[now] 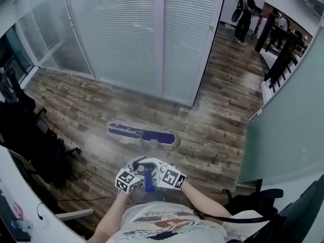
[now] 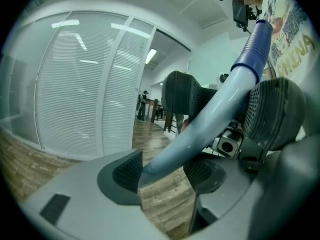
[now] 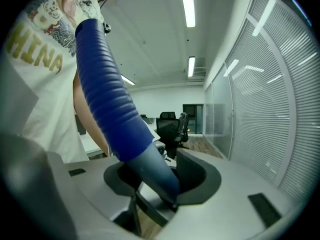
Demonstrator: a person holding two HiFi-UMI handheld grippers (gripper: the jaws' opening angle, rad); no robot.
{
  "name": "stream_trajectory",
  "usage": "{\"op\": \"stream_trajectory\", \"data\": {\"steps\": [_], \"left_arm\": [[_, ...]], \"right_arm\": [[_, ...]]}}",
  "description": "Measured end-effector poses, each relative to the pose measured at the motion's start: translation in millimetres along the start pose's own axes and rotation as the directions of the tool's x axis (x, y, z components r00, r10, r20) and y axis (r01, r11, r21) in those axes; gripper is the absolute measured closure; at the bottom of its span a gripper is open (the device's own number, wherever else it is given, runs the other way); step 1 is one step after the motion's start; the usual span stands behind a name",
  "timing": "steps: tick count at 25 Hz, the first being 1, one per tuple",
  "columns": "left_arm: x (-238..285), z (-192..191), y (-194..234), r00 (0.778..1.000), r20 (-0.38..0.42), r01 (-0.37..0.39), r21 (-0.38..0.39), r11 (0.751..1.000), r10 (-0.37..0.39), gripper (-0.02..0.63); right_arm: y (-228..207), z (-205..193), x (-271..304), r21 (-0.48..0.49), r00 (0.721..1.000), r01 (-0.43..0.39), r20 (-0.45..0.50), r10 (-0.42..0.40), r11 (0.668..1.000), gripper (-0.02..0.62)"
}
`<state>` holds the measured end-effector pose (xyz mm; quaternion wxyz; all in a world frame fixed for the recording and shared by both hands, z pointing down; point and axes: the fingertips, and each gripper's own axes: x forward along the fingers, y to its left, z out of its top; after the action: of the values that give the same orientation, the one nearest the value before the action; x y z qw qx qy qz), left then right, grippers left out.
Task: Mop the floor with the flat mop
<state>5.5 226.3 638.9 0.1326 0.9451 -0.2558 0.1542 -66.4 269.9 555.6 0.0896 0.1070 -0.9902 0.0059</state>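
Left edge of the floor [image 1: 217, 135] was crowded: black office chairs [image 1: 30, 135] and a white desk [image 1: 20, 196] ran along that side. The flat mop head [image 1: 142, 134] lay flat on the boards straight ahead of the person, its long axis running left to right and crosswise to the mop handle [image 1: 149, 182], which sloped back to both tools. Left gripper [image 1: 136, 165] was clamped on the pale shaft below the ribbed blue grip, so it sat the nearer of the two to the head. Right gripper [image 1: 157, 167], just beside it, was closed on the same shaft where the blue grip ended. Beyond the head stood a partition with blinds [image 1: 126, 34], with bare boards between them; a forward push looked to have room, though not much. To the right a teal glass wall [image 1: 288, 125] closed that side, and the open floor narrowed into a corridor at the far right corner, where a person [image 1: 245, 14] stood well apart. Widest free lane judged to be rightward and ahead toward that corridor
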Motion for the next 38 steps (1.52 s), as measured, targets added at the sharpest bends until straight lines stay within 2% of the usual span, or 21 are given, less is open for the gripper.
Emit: {"op": "stream_trajectory", "data": {"steps": [10,17,21,25,31,38], "left_arm": [[-32,-44,-117,1.000,0.001,-0.024,0.002,1.000,0.024,0.380],[-30,-58,-140,1.000,-0.019,-0.015,0.035,0.999,0.016,0.380],[-23,-62,-134,0.999,-0.037,0.008,0.053,0.999,-0.006,0.380],[-24,-53,-115,1.000,-0.013,0.011,0.046,0.999,-0.011,0.380],[-11,-45,-55,0.999,-0.035,0.031,0.063,0.998,-0.029,0.380],[1,-13,38,0.998,-0.020,0.061,0.053,0.997,-0.060,0.376]], "right_arm": [[120,-17,-52,0.008,1.000,-0.017,0.017,0.017,1.000,0.420],[139,-29,-65,0.015,1.000,0.003,0.009,-0.004,1.000,0.419],[131,-36,-63,0.029,1.000,0.005,0.007,-0.005,1.000,0.419],[117,-32,-50,0.010,0.999,-0.035,0.012,0.035,0.999,0.416],[63,-32,-19,0.011,0.999,-0.030,-0.009,0.031,0.999,0.416],[-20,-18,33,0.005,0.998,-0.054,-0.044,0.054,0.999,0.414]]}}
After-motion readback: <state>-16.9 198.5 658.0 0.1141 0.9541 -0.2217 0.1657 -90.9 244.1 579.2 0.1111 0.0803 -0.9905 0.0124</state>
